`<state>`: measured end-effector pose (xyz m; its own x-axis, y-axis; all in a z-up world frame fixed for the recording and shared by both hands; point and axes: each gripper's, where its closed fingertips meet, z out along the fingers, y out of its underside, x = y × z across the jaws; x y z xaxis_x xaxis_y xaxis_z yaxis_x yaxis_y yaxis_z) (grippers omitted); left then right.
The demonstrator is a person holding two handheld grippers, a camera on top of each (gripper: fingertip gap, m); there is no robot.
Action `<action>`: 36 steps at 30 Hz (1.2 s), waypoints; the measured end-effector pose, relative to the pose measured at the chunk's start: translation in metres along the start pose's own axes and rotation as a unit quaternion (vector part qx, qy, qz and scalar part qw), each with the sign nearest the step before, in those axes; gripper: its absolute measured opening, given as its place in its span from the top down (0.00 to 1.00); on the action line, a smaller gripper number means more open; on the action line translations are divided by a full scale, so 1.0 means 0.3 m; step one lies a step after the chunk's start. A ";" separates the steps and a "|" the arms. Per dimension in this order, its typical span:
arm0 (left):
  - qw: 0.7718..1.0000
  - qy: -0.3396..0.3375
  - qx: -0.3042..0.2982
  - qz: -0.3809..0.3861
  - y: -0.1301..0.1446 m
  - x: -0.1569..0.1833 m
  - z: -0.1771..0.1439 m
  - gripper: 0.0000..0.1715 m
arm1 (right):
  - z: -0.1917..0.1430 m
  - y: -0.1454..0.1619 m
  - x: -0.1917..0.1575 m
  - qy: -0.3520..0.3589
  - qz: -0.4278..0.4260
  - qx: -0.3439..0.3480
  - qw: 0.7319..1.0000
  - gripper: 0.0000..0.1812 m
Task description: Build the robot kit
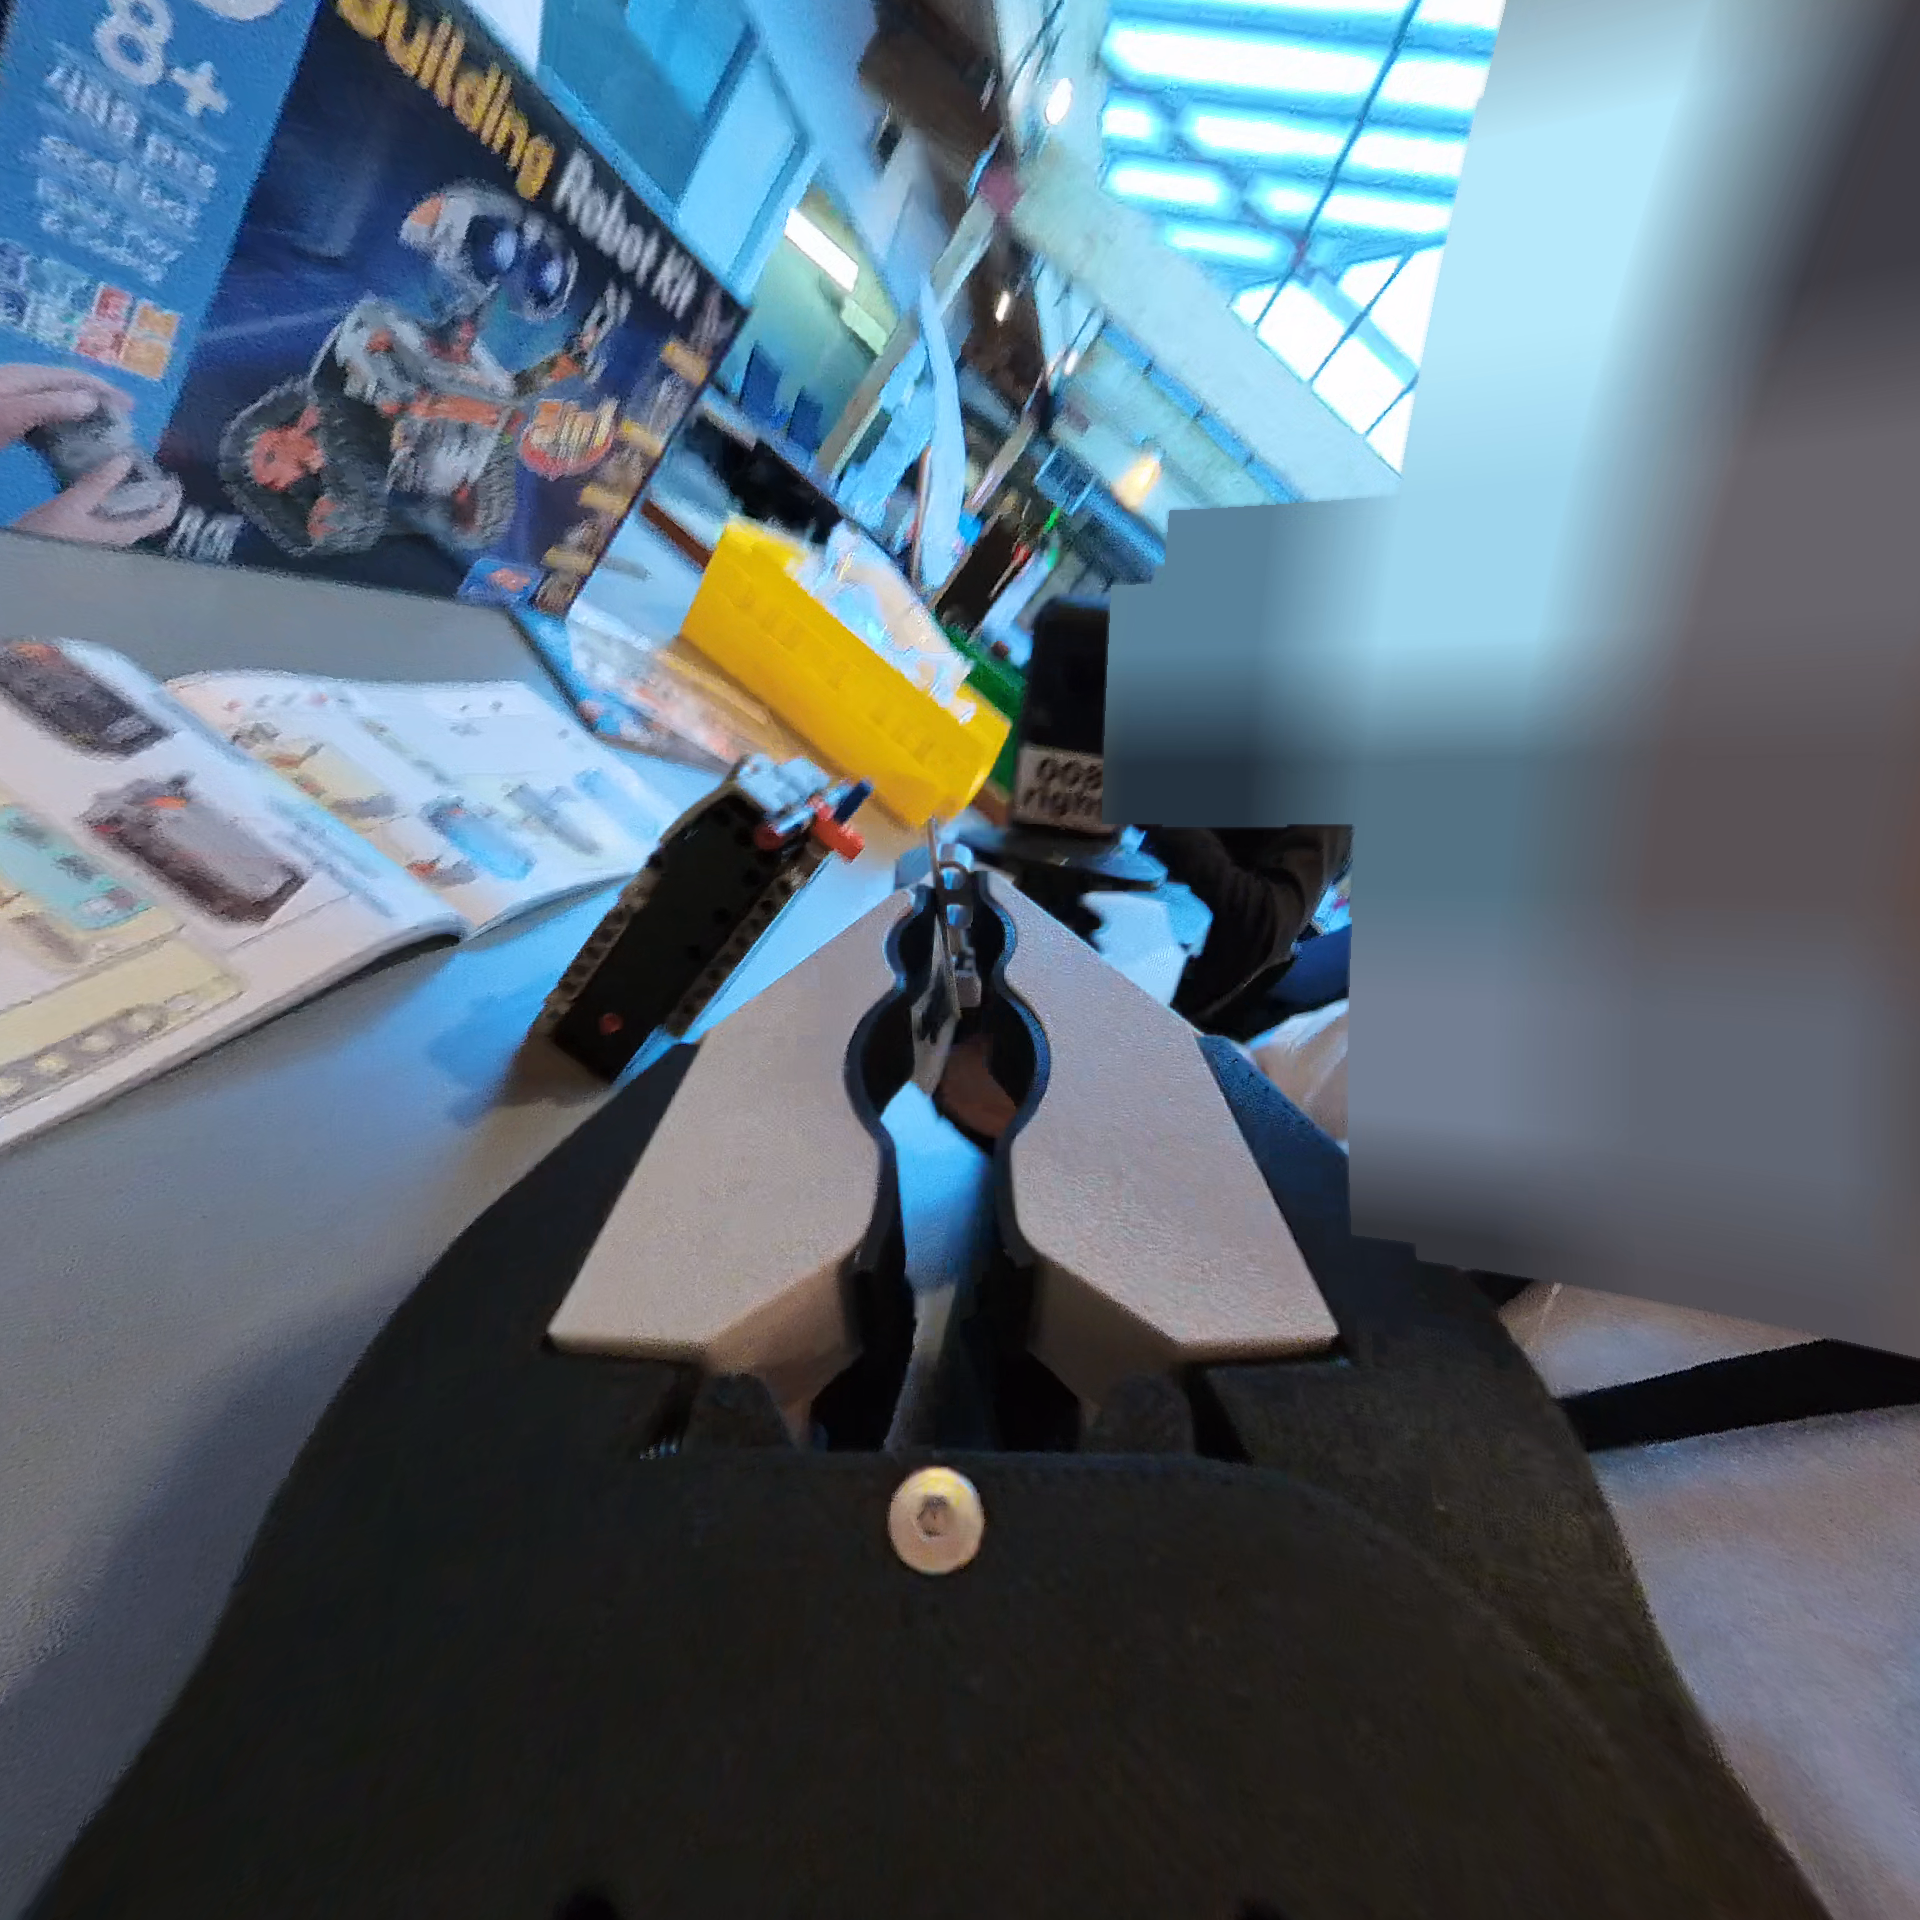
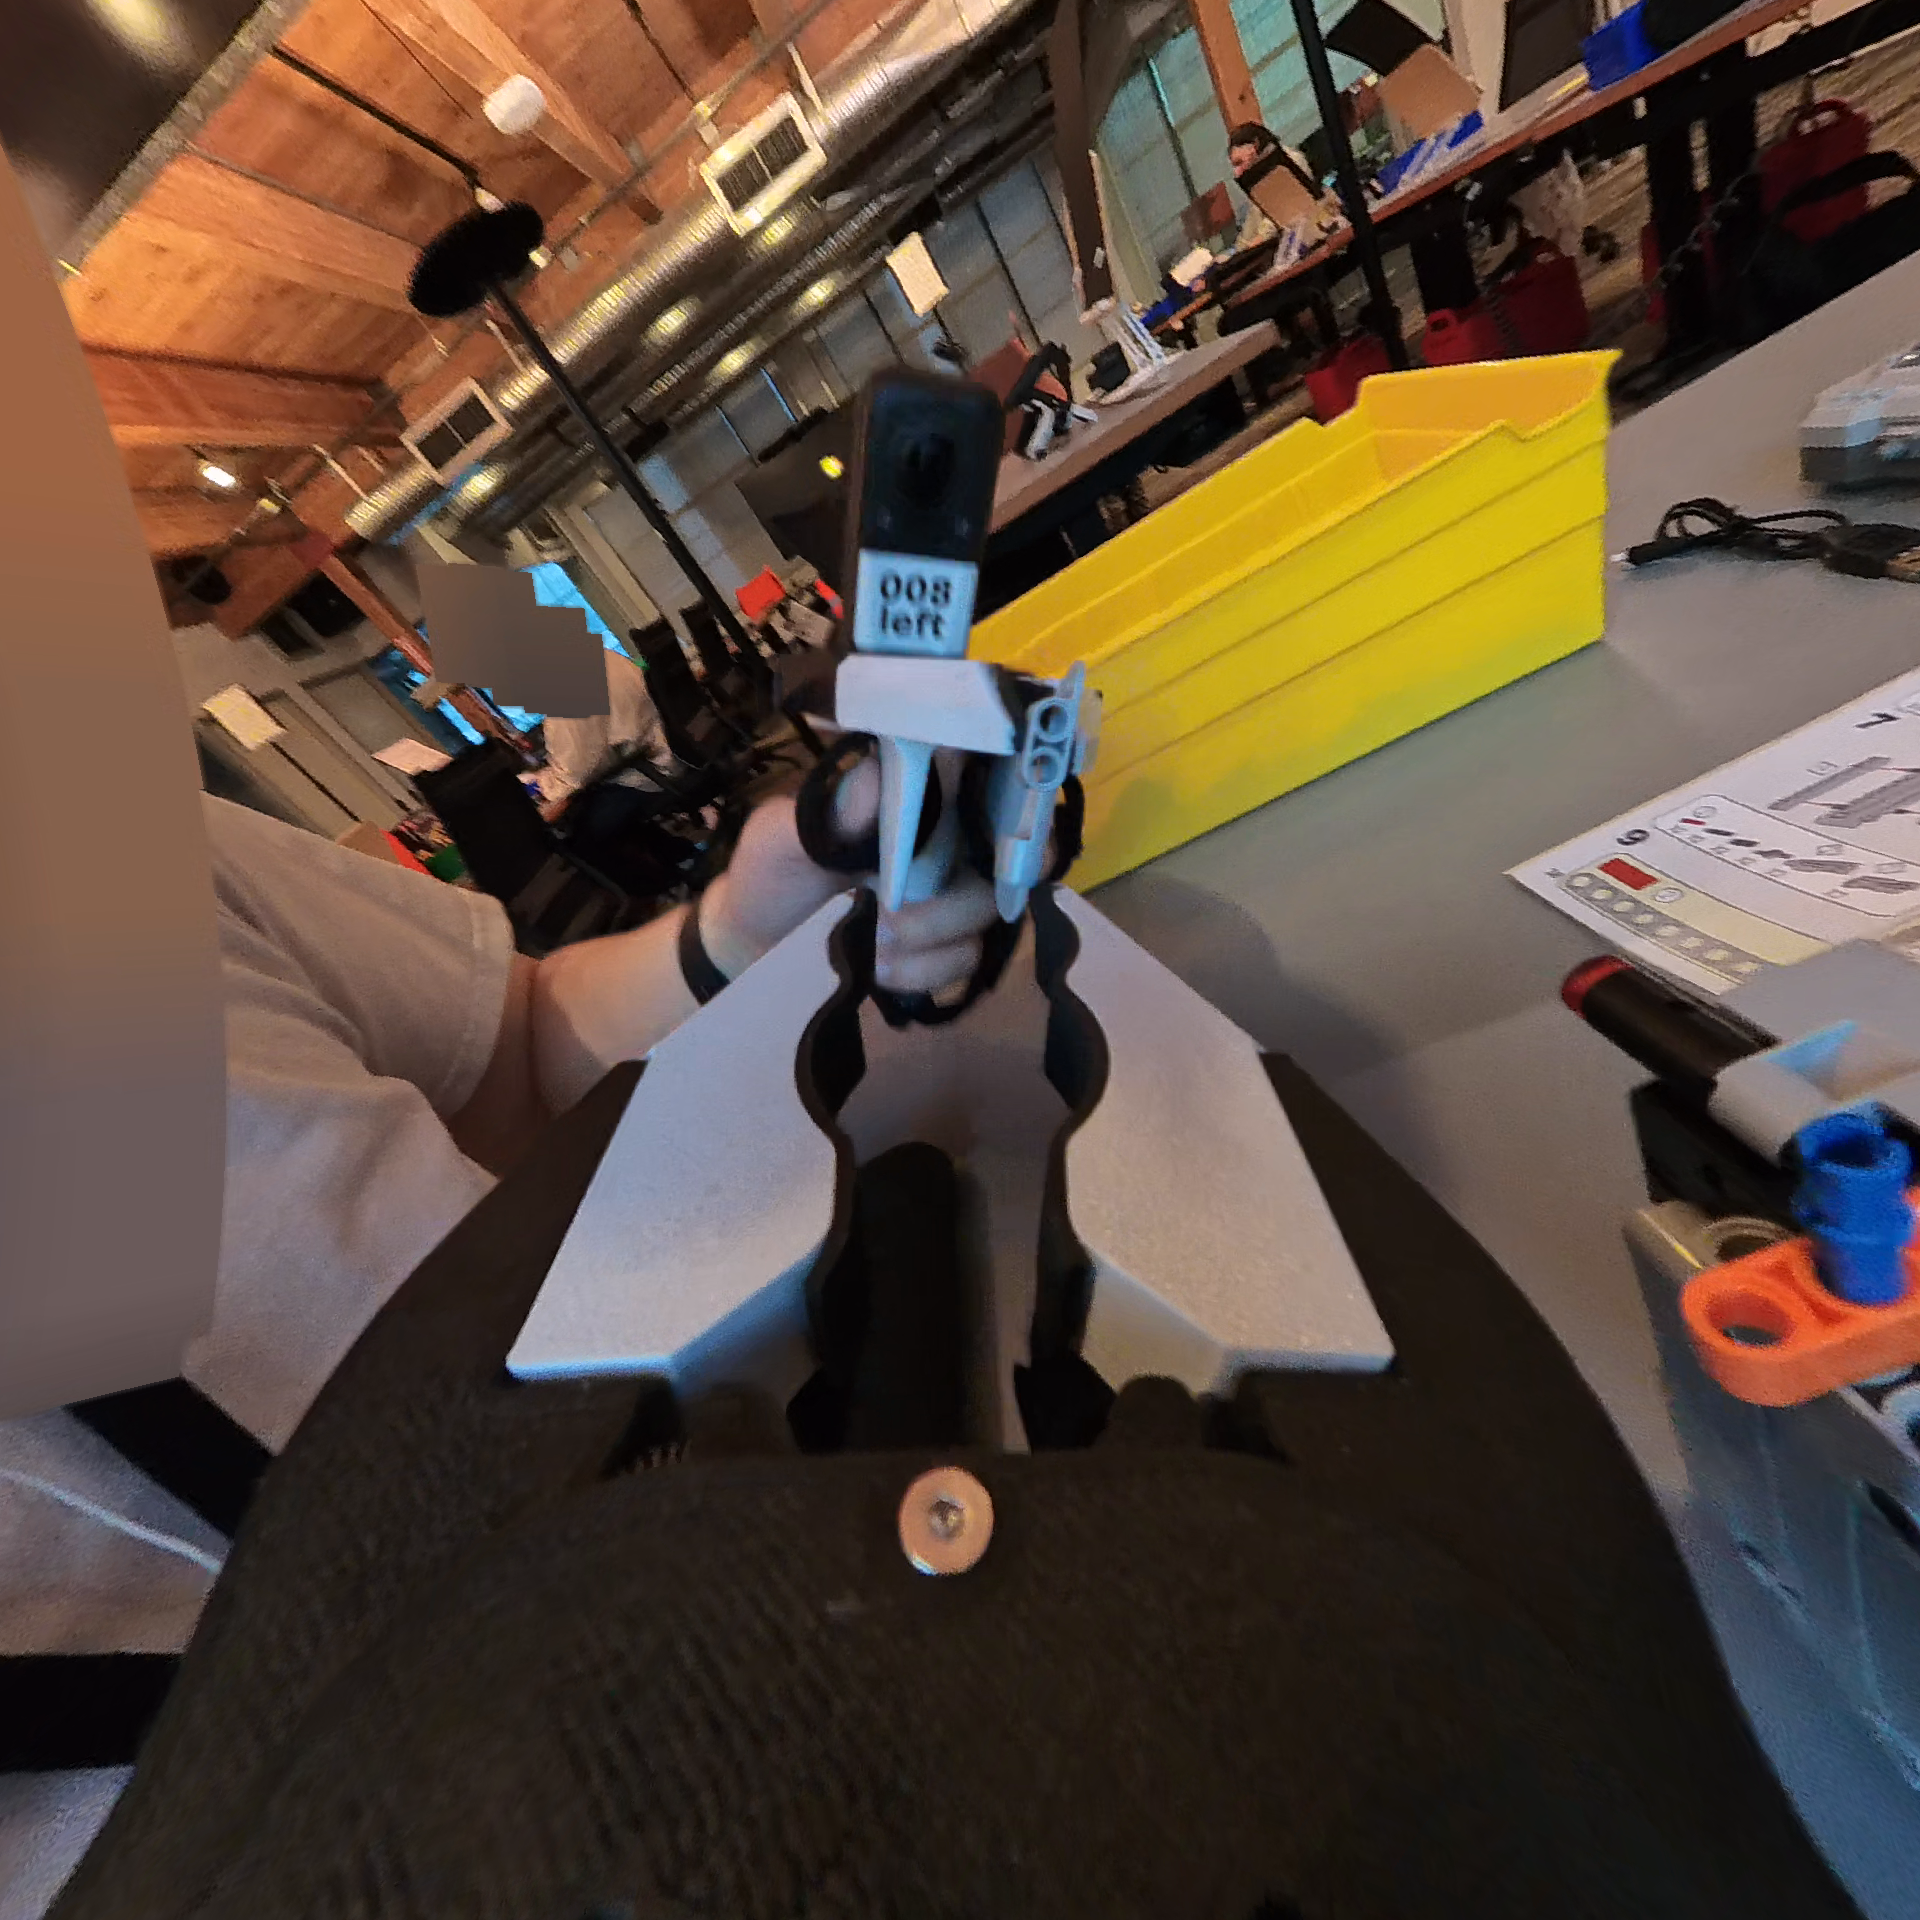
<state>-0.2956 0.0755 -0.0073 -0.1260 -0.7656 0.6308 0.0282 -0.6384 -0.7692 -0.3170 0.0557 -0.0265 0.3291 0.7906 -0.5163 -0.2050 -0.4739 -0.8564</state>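
Left tool [image 1: 951,883] closed down on a small grey beam piece [image 1: 948,956], tips nearly touching. Same piece [image 2: 1042,774] seen from the right wrist view, at 12 o'clock, clamped in that tool. Right tool [image 2: 945,914] parted, nothing between its fingers. Yellow bin [image 2: 1351,613] at 1 o'clock on the grey table [image 2: 1403,977]. Printed instruction sheet [image 2: 1756,862] at 3 o'clock; writing not transcribed. Partly built model with orange connector [image 2: 1766,1320] and blue pin [image 2: 1855,1216] at 4 o'clock. Kit box [image 1: 343,281] with printed lettering at 10 o'clock in the left view.
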 end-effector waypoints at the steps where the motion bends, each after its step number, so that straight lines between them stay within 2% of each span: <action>1: 0.999 -0.012 -0.033 -0.006 0.006 -0.018 -0.007 0.98 | 0.000 0.010 0.011 0.015 -0.011 -0.011 1.000 0.82; 4: 0.987 -0.087 -0.134 0.000 0.021 -0.104 -0.042 0.98 | 0.004 0.027 0.009 0.025 -0.023 -0.025 0.999 0.86; 7: 0.977 -0.102 -0.185 0.007 -0.008 -0.116 -0.052 0.98 | 0.011 0.055 0.005 0.031 -0.043 -0.048 0.997 0.87; 9: 0.969 -0.135 -0.203 0.029 -0.031 -0.156 -0.060 0.97 | 0.011 0.047 -0.009 0.029 -0.067 -0.045 0.996 0.88; 10: 0.959 -0.157 -0.236 0.027 -0.017 -0.189 -0.071 0.97 | 0.009 0.042 -0.016 0.028 -0.078 -0.042 0.996 0.88; 12: 0.916 -0.211 -0.340 0.030 0.047 -0.270 -0.111 0.97 | 0.011 0.045 -0.023 0.026 -0.089 -0.045 0.995 0.88; 14: 0.855 -0.276 -0.435 0.053 0.106 -0.359 -0.166 0.97 | 0.016 0.057 -0.032 0.020 -0.092 -0.053 0.994 0.88; 15: 0.829 -0.285 -0.477 0.062 0.133 -0.381 -0.180 0.97 | 0.020 0.064 -0.036 0.017 -0.094 -0.057 0.994 0.88; 18: 0.758 -0.291 -0.580 0.062 0.197 -0.410 -0.221 0.97 | 0.028 0.083 -0.048 0.010 -0.105 -0.071 0.992 0.88; 20: 0.707 -0.304 -0.633 0.084 0.206 -0.443 -0.257 0.97 | 0.031 0.098 -0.050 0.010 -0.113 -0.085 0.990 0.88; 22: 0.676 -0.315 -0.656 0.113 0.199 -0.484 -0.269 0.97 | 0.032 0.110 -0.046 0.015 -0.121 -0.096 0.988 0.88; 27: 0.645 -0.332 -0.675 0.132 0.173 -0.533 -0.290 0.97 | 0.034 0.118 -0.055 0.013 -0.131 -0.103 0.986 0.88; 29: 0.642 -0.350 -0.674 0.106 0.163 -0.544 -0.315 0.97 | 0.035 0.120 -0.056 0.013 -0.132 -0.105 0.986 0.88; 33: 0.673 -0.385 -0.631 0.016 0.141 -0.558 -0.329 0.97 | 0.035 0.121 -0.061 0.009 -0.130 -0.106 0.986 0.88; 36: 0.674 -0.425 -0.604 -0.006 0.099 -0.602 -0.354 0.98 | 0.035 0.119 -0.067 0.008 -0.135 -0.105 0.985 0.88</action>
<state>-0.3772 0.2031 -0.1549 0.5088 -0.8577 0.0734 -0.8608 -0.5075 0.0376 -0.3405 0.0269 -0.0465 0.3611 0.8931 -0.2683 0.0861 -0.3184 -0.9441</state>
